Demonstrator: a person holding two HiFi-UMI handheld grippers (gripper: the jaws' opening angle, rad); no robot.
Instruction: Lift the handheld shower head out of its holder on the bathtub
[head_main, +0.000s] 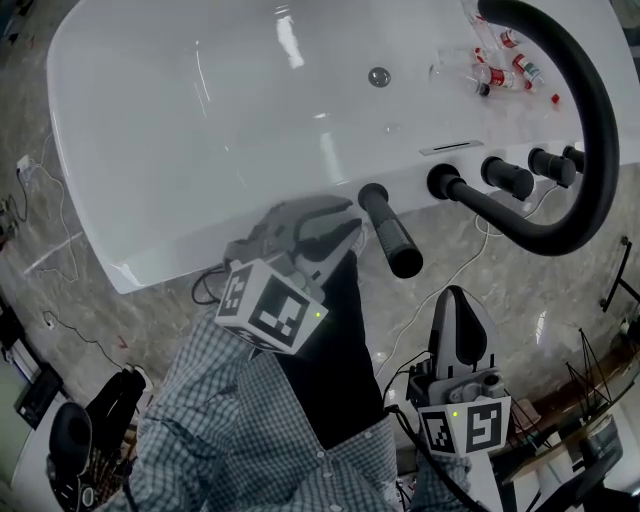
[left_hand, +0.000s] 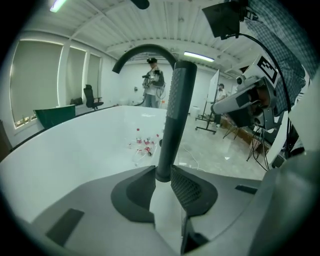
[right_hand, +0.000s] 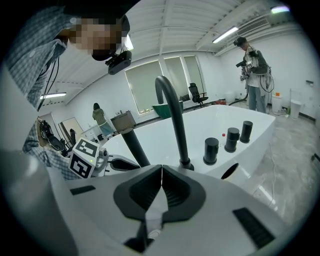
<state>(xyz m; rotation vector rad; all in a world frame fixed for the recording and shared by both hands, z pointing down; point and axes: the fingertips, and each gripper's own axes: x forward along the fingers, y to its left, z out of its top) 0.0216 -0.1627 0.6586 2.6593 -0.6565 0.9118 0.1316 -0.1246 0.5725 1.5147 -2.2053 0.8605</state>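
Nearest to the head camera, the left gripper (left_hand: 163, 175) is positioned at the near rim of the bathtub (head_main: 160, 240), carried on an arm in a checked sleeve (head_main: 230, 440). Its fingers (left_hand: 189, 189) are parted to a narrow gap. The lower part of the handheld shower head (head_main: 390, 232) is seen in line with that gap, at or just beyond the tips. Contact between the fingers and the handle cannot be confirmed, so no grip is judged to be made. The right gripper (right_hand: 161, 174) is positioned over the floor (head_main: 470, 235), apart from the tub, with its fingers closed together on nothing.

The shower head, a black textured wand, stands upright in its holder (head_main: 372, 192) on the rim. It is located to the left of the arched black spout (head_main: 590, 120) and the three black knobs (head_main: 508, 177), and it is seen to be fully seated. The approach is judged to be nearly complete. Closing on the handle and lifting it out are left to be done.

The tub is white and glossy. Several small bottles (head_main: 505, 72) lie inside it near the drain (head_main: 379, 76). The floor is grey and marbled, with loose cables (head_main: 30, 180) on it. The room is a large white hall with strip lights, blinded windows and an office chair (left_hand: 90, 96). Another person (left_hand: 152, 82) is seen standing beyond the tub.
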